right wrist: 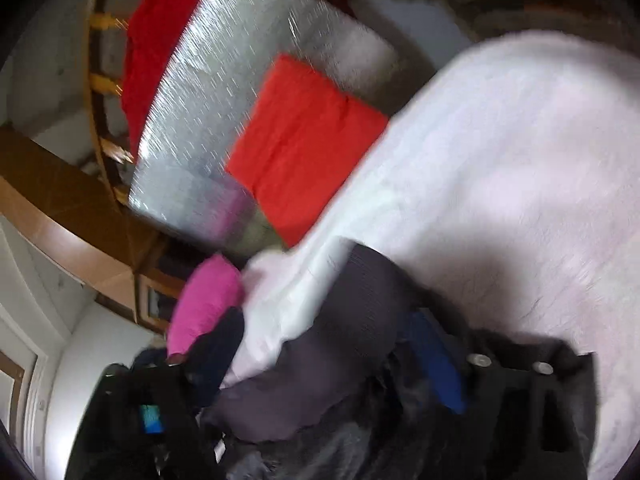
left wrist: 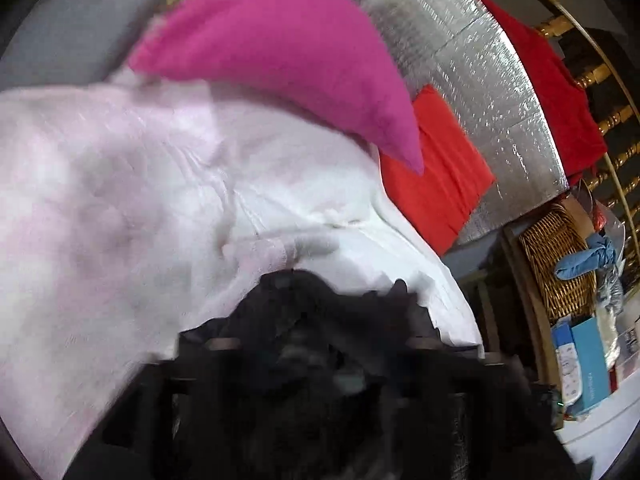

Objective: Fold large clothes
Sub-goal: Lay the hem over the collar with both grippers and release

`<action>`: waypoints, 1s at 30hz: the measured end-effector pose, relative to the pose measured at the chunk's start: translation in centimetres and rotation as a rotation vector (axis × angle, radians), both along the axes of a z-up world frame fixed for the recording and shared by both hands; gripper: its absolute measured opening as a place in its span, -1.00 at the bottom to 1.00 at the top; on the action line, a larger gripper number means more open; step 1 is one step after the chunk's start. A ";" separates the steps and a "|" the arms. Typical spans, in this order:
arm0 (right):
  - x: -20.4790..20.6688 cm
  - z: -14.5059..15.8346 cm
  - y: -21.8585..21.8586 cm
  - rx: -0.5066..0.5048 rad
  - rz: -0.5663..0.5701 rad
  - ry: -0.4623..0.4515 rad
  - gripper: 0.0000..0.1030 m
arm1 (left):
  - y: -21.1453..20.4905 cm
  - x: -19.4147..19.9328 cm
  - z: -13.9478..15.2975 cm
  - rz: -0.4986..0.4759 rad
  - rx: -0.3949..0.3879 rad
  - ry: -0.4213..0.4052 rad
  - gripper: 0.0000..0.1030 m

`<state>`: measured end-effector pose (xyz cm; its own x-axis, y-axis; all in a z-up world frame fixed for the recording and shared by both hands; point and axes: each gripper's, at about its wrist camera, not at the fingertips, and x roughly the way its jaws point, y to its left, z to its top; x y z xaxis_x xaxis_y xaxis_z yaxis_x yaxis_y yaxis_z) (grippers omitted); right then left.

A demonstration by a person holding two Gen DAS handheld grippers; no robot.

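Note:
A large pale pink and white garment (left wrist: 168, 184) lies spread in front of both cameras and also fills the right wrist view (right wrist: 500, 168). A magenta cloth (left wrist: 280, 48) hangs over it; it also shows in the right wrist view (right wrist: 208, 300). My left gripper (left wrist: 332, 320) is shut on dark, nearly black fabric (left wrist: 320, 352) bunched between its fingers. My right gripper (right wrist: 332, 360) is shut on dark grey fabric (right wrist: 320, 360) that covers its fingers. Both views are blurred by motion.
A folded red cloth (left wrist: 436, 184) lies on a silver foil surface (left wrist: 480, 64), also in the right wrist view (right wrist: 304, 144). A darker red garment (left wrist: 552, 96) hangs on a wooden rail (left wrist: 600, 76). A wicker basket (left wrist: 560, 256) and boxes (left wrist: 584, 364) stand at right.

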<state>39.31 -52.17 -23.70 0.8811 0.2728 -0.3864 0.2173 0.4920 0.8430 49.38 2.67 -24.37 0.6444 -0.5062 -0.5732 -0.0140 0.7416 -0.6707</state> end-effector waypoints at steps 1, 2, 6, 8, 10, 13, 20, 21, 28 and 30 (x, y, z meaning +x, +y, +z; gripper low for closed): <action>-0.7 0.9 -0.2 -0.020 -0.009 -0.002 0.71 | 0.2 -0.8 0.6 0.013 0.014 -0.025 0.30; -1.2 1.6 -0.3 -0.029 -0.009 0.007 0.71 | 0.5 -2.2 1.6 0.017 0.036 -0.060 0.31; -5.2 3.7 -0.7 -0.068 -0.033 0.030 0.71 | 1.2 -5.9 3.1 0.030 0.110 -0.059 0.48; -8.0 3.6 -0.7 -0.097 -0.047 0.056 0.71 | 1.7 -8.2 3.1 0.066 0.147 -0.026 0.48; -10.7 2.8 -0.6 -0.114 -0.076 0.111 0.71 | 1.9 -9.7 2.6 0.078 0.181 0.007 0.48; -13.1 1.5 -0.2 -0.108 -0.071 0.173 0.68 | 2.3 -12.2 1.3 0.087 0.248 0.061 0.49; -14.1 -0.8 2.2 -0.240 -0.016 0.331 0.36 | 4.9 -12.9 -2.1 0.164 0.241 0.160 0.49; -13.6 -1.3 2.4 -0.259 -0.008 0.349 0.12 | 4.6 -12.5 -2.8 0.150 0.264 0.177 0.49; -12.9 -0.1 3.8 -0.388 -0.010 0.371 -0.67 | 2.5 -10.4 -3.4 0.047 0.303 0.117 0.49; -13.4 1.1 4.0 -0.406 -0.031 0.339 -0.68 | 1.5 -9.8 -3.5 0.026 0.325 0.098 0.49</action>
